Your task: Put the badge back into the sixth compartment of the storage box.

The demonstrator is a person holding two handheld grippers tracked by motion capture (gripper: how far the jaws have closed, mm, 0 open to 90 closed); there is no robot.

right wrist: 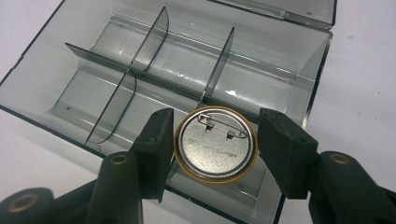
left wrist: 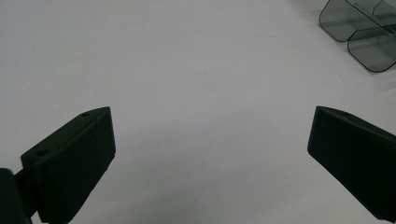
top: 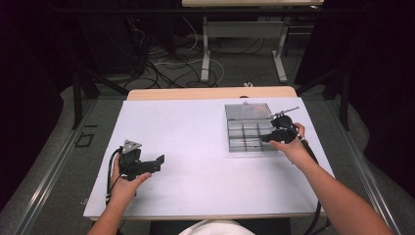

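A round pin badge is pinched between the jaws of the right gripper, above the clear compartment box. The left gripper is held spread wide over the white table.

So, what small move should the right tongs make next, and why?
Probably lower a little and open. The right tongs hold the pin badge by its rim, pin side up, above a near compartment of the open divided box. The left tongs are open over the bare table.
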